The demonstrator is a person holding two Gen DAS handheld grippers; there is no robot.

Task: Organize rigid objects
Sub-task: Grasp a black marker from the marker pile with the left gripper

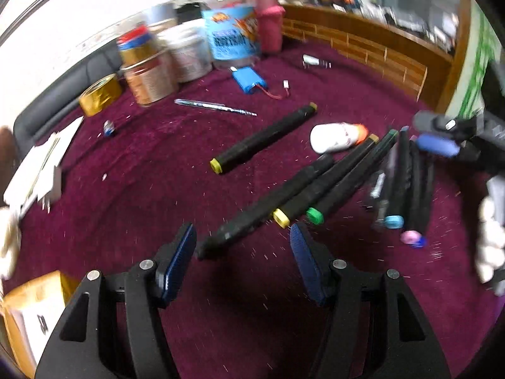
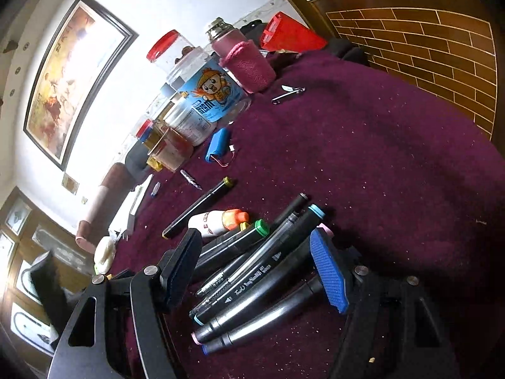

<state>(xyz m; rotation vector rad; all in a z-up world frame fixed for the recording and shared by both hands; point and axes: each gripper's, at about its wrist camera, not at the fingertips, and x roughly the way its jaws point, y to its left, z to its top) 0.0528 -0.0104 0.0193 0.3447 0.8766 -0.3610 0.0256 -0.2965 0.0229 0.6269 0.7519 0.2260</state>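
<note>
**Markers grouped on maroon cloth; both grippers held open**

Both tongs are being held released: left gripper (image 1: 243,246) spread above the near end of a black marker (image 1: 262,208), right gripper (image 2: 255,265) straddling the marker cluster (image 2: 252,271) with nothing clamped. Long axes are being seen running near-to-far, slightly fanned. One yellow-capped marker (image 1: 263,137) is lying apart, beside a white glue bottle (image 1: 336,137). Open cloth (image 2: 394,164) is being shown only by the right view, up to the brick-pattern wall (image 2: 426,47); jars (image 1: 233,36) are crowding the far edge.
</note>
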